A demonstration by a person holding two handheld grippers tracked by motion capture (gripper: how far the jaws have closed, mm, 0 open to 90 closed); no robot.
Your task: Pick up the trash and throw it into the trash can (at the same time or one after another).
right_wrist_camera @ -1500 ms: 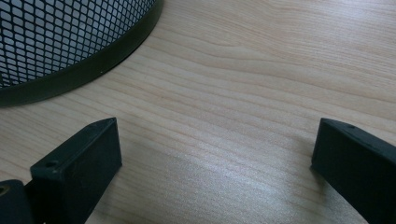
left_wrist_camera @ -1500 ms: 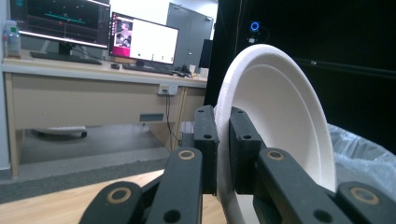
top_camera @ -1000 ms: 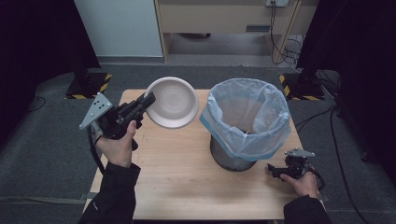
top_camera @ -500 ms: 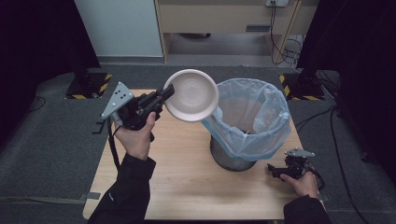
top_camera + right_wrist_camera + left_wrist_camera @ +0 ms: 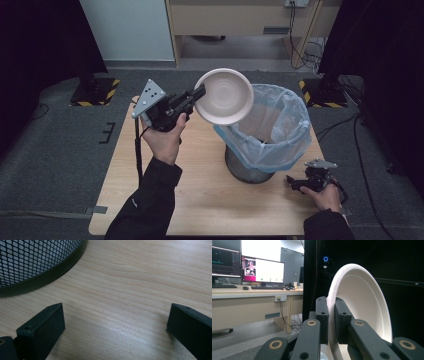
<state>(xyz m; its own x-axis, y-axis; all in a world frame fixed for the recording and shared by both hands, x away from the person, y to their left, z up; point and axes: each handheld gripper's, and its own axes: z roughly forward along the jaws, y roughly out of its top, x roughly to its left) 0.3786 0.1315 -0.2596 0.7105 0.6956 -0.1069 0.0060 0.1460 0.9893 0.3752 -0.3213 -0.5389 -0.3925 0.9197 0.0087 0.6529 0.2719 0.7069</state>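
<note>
The left gripper (image 5: pixel 200 94) is clamped on the rim of a white foam plate (image 5: pixel 224 96), holding it in the air, tilted on edge, at the near-left lip of the lined bin (image 5: pixel 265 132). In the left gripper view the two black pads (image 5: pixel 322 315) pinch the plate's (image 5: pixel 362 302) rim from both faces with no gap showing.

The plate looks like thin foam or pulp: very light, fairly stiff across its dished middle but easy to dent or crack at the edge if squeezed hard. Its surface appears matt rather than slick, so a rim pinch should hold. The rim is the only sensible place to take it, since the dish is far too wide to span. Held by one edge, it will swing or catch air if moved briskly.

The bin is a dark mesh basket (image 5: pixel 30 260) with a pale blue bag folded over its mouth, standing on the right half of the wooden tabletop (image 5: pixel 150 200). The loose bag collar rises unevenly, and the plate's lower edge could snag on it on the way in; the mouth looks wide enough for the plate if it goes in tilted.

The right gripper (image 5: pixel 305 184) rests low on the tabletop at the near right, just beside the bin's base, its jaws standing wide apart over bare wood with nothing between them.
</note>
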